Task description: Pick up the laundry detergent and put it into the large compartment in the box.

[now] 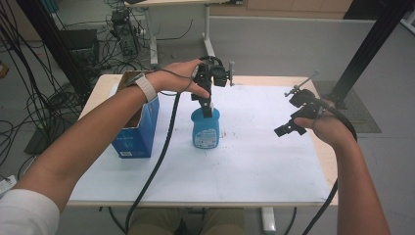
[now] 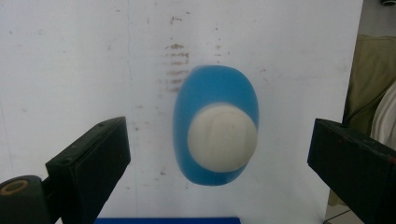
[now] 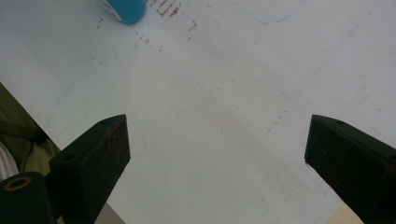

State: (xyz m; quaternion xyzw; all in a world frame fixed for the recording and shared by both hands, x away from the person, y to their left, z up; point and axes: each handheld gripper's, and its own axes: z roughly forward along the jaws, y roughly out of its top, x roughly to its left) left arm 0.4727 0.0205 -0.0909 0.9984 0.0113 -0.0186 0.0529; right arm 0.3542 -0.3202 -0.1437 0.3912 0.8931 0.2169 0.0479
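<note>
A blue bottle (image 1: 205, 131) with a white cap (image 2: 222, 136) stands upright on the white sheet (image 1: 254, 156) near the table's middle. My left gripper (image 1: 208, 106) points straight down over it, jaws wide open on either side of the cap (image 1: 211, 105). In the left gripper view the bottle (image 2: 215, 88) sits centred between the jaws of that gripper (image 2: 219, 137), seen from above. My right gripper (image 1: 292, 122) hovers open over the sheet's right part, nothing between its jaws. In the right gripper view, the right gripper (image 3: 217, 135) looks down on bare sheet, with the bottle's base (image 3: 123, 9) at the top left.
An open blue carton (image 1: 137, 134) stands to the left of the bottle, under my left forearm; its edge (image 2: 166, 220) shows at the bottom of the left gripper view. Faint brown marks (image 2: 176, 60) stain the sheet. Black frame posts (image 1: 372, 44) rise at the table's far right.
</note>
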